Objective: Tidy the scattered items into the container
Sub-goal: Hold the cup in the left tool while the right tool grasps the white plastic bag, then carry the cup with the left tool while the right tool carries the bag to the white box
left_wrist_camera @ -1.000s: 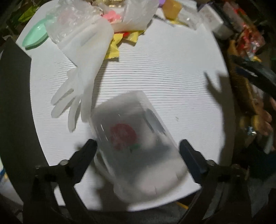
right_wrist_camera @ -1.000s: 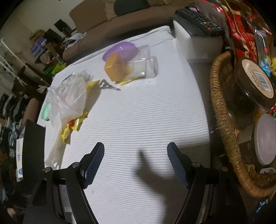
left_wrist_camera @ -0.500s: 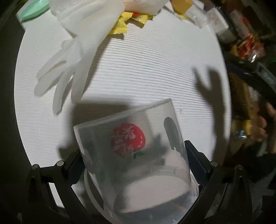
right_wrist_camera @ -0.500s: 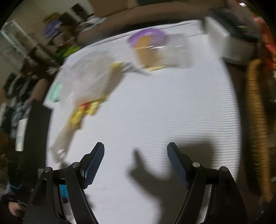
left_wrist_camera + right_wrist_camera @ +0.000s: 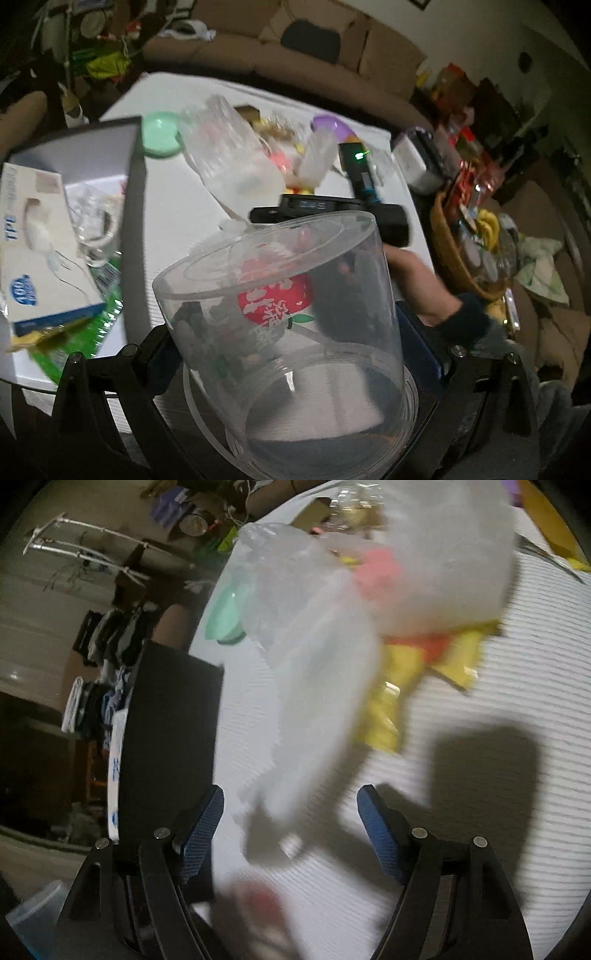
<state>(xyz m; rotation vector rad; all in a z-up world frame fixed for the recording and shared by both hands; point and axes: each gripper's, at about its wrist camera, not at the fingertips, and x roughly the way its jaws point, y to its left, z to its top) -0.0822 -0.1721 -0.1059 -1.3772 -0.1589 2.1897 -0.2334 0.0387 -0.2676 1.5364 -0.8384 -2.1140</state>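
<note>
My left gripper [image 5: 291, 343] is shut on a clear plastic tub [image 5: 280, 295] with a red strawberry label, held tilted above the near edge of the white table [image 5: 177, 206]. In the right wrist view my right gripper [image 5: 290, 812] stands open low over the table. The finger end of a translucent white glove [image 5: 314, 686] lies between its blue pads [image 5: 201, 827], untouched. Behind the glove are a crumpled clear bag [image 5: 443, 554], yellow wrappers [image 5: 391, 694] and a mint green spoon [image 5: 221, 616]. The left wrist view shows the glove [image 5: 236, 166] and the right gripper's body [image 5: 332, 214].
A black-walled box [image 5: 133, 206] at the table's left holds a tissue box [image 5: 37, 243] and plastic scraps. A wicker basket [image 5: 454, 258] of jars stands to the right. A purple lid [image 5: 328, 123] and a white box [image 5: 417, 162] sit at the back. A person's forearm [image 5: 417, 288] reaches in.
My left gripper has risen and tipped up with the tub, so the whole table shows. My right gripper has swept left and down from bare table to the glove.
</note>
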